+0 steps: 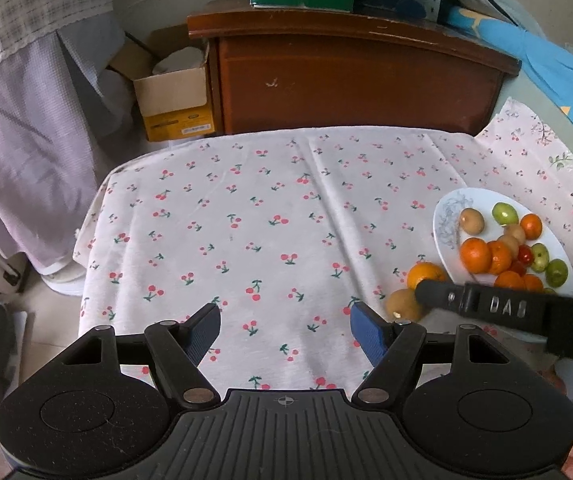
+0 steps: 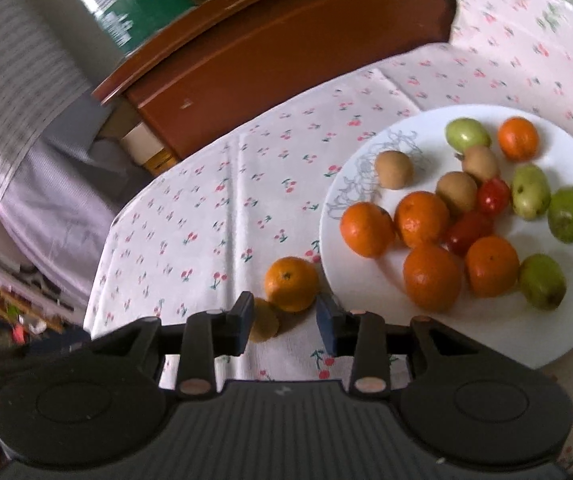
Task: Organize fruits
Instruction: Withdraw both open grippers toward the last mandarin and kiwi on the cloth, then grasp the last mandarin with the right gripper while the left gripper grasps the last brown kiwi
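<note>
A white plate (image 2: 350, 204) holds several oranges, green fruits, brown kiwis and red tomatoes; it also shows in the left wrist view (image 1: 448, 216). Off the plate on the cherry-print cloth lie one orange (image 2: 292, 284) (image 1: 426, 274) and one brown kiwi (image 2: 264, 326) (image 1: 404, 304). My right gripper (image 2: 285, 326) is open just above them, the kiwi by its left finger; in the left wrist view it reaches in from the right (image 1: 438, 294). My left gripper (image 1: 285, 330) is open and empty over bare cloth.
The table under the cloth (image 1: 246, 220) ends at the left and far edges. A brown wooden cabinet (image 1: 346, 80) stands behind it, with boxes on top. A cardboard box (image 1: 172, 92) and hanging fabric (image 1: 26, 100) are at the left.
</note>
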A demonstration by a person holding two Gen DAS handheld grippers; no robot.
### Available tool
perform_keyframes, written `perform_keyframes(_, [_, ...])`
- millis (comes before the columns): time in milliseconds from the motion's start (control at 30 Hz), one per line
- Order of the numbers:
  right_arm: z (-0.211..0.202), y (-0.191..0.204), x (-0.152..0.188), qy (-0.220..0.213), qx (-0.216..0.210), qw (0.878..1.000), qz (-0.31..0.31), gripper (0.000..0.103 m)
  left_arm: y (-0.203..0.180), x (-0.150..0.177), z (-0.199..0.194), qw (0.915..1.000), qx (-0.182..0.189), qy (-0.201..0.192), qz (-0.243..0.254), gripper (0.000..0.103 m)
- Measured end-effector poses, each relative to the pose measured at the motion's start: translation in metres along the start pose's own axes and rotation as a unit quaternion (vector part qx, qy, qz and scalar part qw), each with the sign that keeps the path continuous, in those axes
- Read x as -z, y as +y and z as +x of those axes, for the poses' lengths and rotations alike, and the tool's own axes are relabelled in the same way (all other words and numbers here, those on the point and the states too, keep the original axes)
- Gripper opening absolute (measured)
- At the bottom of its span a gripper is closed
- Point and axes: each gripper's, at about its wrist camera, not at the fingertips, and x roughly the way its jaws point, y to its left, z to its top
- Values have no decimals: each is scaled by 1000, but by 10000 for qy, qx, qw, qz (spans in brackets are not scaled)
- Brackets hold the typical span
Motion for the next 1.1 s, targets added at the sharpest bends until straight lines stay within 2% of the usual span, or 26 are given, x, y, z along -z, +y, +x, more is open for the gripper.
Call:
perform_keyframes(200, [8,2,-4,-99,73,9998,180,36,1,4,7,10000,-14,95,7,72])
perform_keyframes(400, [16,8,-4,-186,209,9996,-12,33,-4,8,11,9998,4,109,159,72])
perform_keyframes(567, [15,6,-5,-152,164,9997,-59,32,-11,11,15,9994,165,137,273,72])
perform_keyframes(933, [-21,7,-11,-337,48,9993,-163,32,-27,11,21,9970,703,-82,311,71])
perform_keyframes(1100, [-42,5,-14,-397,138,9989,-200,32,-43,13,29,9951,822,-189,513,69])
